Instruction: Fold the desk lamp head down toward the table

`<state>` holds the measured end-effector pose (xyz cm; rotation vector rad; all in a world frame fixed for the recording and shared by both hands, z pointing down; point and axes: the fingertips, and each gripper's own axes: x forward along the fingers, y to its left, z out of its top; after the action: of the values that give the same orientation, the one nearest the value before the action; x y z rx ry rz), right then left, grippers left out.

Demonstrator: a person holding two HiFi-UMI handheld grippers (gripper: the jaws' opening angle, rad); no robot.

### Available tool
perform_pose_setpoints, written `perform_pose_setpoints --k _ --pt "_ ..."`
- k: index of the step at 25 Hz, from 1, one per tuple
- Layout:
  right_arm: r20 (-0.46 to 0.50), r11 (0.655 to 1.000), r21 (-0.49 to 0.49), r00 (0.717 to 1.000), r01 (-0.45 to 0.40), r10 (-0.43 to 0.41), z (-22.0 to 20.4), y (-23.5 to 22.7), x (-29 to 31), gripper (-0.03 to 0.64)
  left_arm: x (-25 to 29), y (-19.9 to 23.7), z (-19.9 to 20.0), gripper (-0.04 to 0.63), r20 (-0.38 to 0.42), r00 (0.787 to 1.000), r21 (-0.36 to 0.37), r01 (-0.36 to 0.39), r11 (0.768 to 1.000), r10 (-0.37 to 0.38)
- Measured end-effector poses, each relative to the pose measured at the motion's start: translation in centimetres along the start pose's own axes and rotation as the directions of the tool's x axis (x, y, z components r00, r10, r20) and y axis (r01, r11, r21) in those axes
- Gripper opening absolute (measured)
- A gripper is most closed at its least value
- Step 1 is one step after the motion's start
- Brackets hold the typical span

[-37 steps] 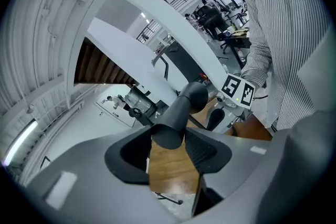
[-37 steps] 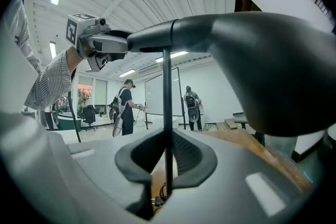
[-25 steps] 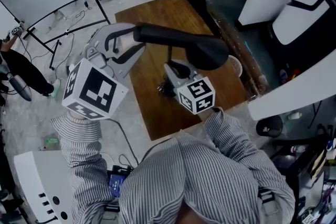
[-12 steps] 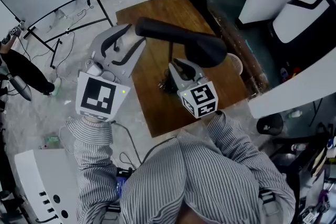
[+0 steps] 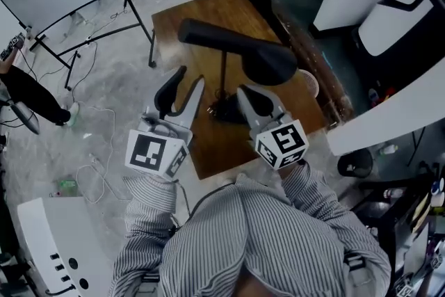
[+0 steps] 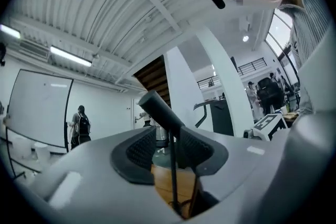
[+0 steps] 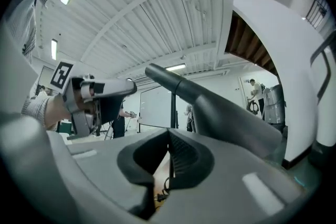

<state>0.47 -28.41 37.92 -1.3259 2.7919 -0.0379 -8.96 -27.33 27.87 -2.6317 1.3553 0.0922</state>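
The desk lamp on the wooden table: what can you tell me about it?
The desk lamp is matte black, plastic or painted metal by its look. Its long head, slim at one end and flaring wide at the other, lies roughly level atop a thin upright pole. The pole rises from a dark base with a cord beside it, on the brown wooden table. The head is not yet folded down. Only the table visibly touches it.
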Motion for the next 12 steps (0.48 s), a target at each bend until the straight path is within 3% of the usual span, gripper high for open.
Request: perform_pose_setpoints --k 3,8,12 --pt "0.011 1.0 0.005 1.0 0.003 -0.003 0.4 0.2 -1.5 0.0 -0.1 -2.7 -2.5 0.097 -0.005 1.0 -0.108 0.018 0.994 -0.019" --pt "-0.007 0.998 0.039 0.999 0.04 -0.04 -1.2 -0.1 -3.7 0.001 0.0 -6.2 -5.4 0.048 -0.014 0.999 -0.216 0.026 0.976 -0.029" --pt "-0.019 0.997 0.063 0.999 0.052 -0.051 -2.2 0.0 -4.6 0.0 -0.2 -7.0 -7.8 0.005 -0.032 0.999 -0.372 0.007 0.928 -0.021"
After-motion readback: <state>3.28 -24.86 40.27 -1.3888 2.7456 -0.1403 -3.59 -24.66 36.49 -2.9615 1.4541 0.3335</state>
